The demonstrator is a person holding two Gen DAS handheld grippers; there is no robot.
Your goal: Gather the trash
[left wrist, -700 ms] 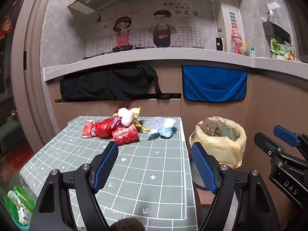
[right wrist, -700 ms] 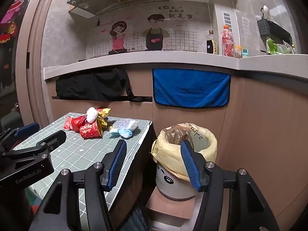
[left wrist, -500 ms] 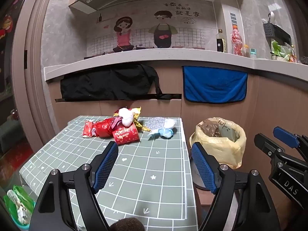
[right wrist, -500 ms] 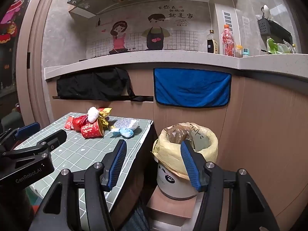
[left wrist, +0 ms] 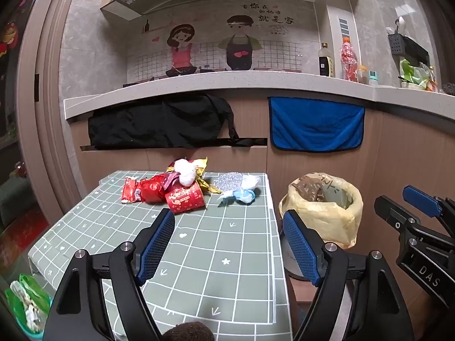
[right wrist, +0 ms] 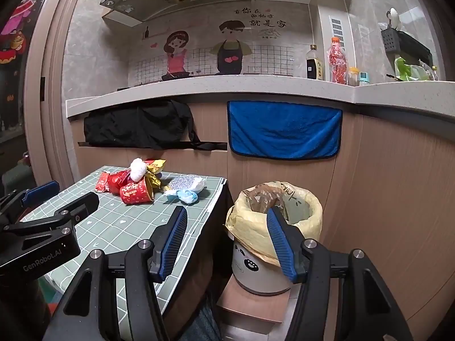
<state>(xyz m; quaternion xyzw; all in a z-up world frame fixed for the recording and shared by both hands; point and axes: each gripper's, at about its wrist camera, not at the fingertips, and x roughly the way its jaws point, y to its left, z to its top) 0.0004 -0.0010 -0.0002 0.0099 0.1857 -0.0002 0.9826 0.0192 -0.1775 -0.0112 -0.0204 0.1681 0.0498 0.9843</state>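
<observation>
A heap of trash lies at the far end of the green grid table (left wrist: 199, 255): a red paper cup (left wrist: 186, 197) on its side, a white tissue wad (left wrist: 185, 172), red wrappers (left wrist: 146, 190), a clear bubbly bag (left wrist: 229, 180) and a light-blue wad (left wrist: 243, 194). Right of the table stands a bin with a yellow bag (left wrist: 324, 210). My left gripper (left wrist: 227, 220) hangs open over the table's near half, well short of the heap. In the right wrist view my right gripper (right wrist: 226, 213) is open and empty, between the table edge and the bin (right wrist: 274, 216).
Behind the table a wooden counter front carries a black cloth (left wrist: 159, 122) and a blue towel (left wrist: 315, 125). Bottles (left wrist: 348, 59) stand on the worktop above. The bin rests on a low wooden block (right wrist: 250, 301). A green bag (left wrist: 25, 307) lies on the floor at the left.
</observation>
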